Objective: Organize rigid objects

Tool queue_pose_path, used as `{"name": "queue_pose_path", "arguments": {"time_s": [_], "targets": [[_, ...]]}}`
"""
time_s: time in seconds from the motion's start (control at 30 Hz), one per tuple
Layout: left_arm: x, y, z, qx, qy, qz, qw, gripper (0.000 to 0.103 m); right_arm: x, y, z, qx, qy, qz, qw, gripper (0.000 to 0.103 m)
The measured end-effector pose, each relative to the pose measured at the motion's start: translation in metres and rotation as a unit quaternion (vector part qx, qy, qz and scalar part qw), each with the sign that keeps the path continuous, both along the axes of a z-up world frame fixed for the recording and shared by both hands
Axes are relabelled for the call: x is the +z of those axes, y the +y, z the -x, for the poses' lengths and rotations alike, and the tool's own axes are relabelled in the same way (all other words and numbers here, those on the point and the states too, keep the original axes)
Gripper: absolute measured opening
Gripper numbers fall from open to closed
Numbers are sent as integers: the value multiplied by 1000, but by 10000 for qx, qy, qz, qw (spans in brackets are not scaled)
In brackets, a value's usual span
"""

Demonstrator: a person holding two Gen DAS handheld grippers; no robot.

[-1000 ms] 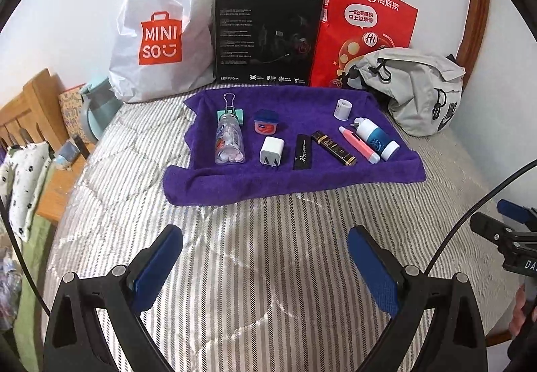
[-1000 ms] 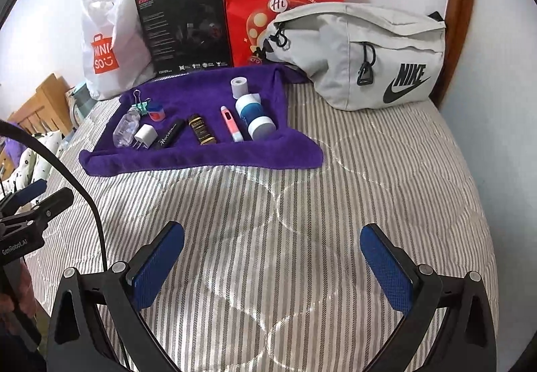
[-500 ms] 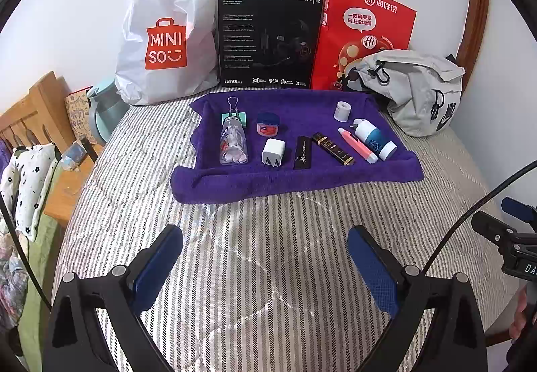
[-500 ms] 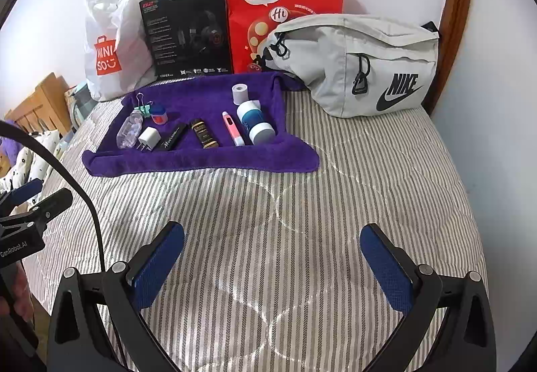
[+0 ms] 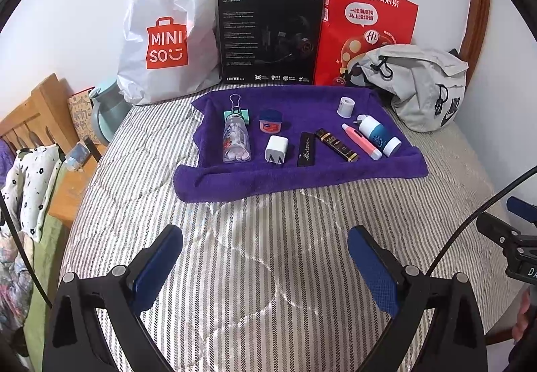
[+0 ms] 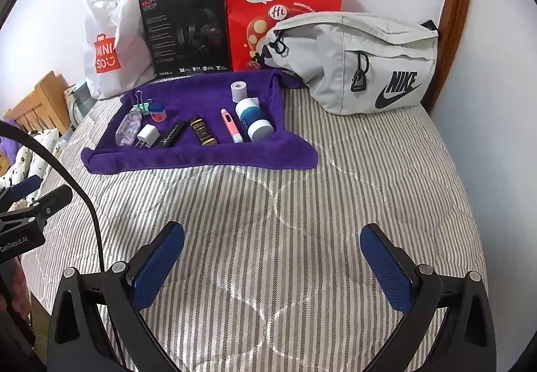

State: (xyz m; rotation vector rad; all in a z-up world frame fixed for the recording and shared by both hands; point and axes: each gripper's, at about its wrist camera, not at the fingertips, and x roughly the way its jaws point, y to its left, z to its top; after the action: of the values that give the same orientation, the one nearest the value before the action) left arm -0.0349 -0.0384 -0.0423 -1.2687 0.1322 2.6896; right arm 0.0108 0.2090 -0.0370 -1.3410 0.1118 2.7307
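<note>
Nearest, both tongs hang over bare striped bed (image 5: 268, 271), each spread wide and holding nothing: the left tongs (image 5: 265, 268) face the towel squarely, the right tongs (image 6: 272, 266) stand off to its right, so either can reach the row without crossing the other. Beyond them lies a purple towel (image 5: 235, 180), its near edge rolled up, probably to stop small things sliding off. On it the task's things rest side by side, apart: a clear bottle (image 5: 236, 142), a white charger (image 5: 276, 149), a black stick (image 5: 306, 149), a dark tube (image 5: 336, 144), a pink pen (image 5: 360, 141) and a blue-and-white bottle (image 5: 379, 136); behind them a clip (image 5: 237, 110), a small jar (image 5: 270, 122) and a tape roll (image 5: 345, 106). Such a tidy row fits either sorting completed or a layout awaiting collection. Farthest, a grey bag (image 6: 362, 60) and shopping bags lean against the wall.
</note>
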Motion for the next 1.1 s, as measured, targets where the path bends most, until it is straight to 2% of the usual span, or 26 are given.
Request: {"name": "queue_pose_path", "arguments": {"time_s": [1.1], "targets": [[5,4,-3,-152,106,158,9997,100,0,-3,3,52,-42,-95,9999,103]]}}
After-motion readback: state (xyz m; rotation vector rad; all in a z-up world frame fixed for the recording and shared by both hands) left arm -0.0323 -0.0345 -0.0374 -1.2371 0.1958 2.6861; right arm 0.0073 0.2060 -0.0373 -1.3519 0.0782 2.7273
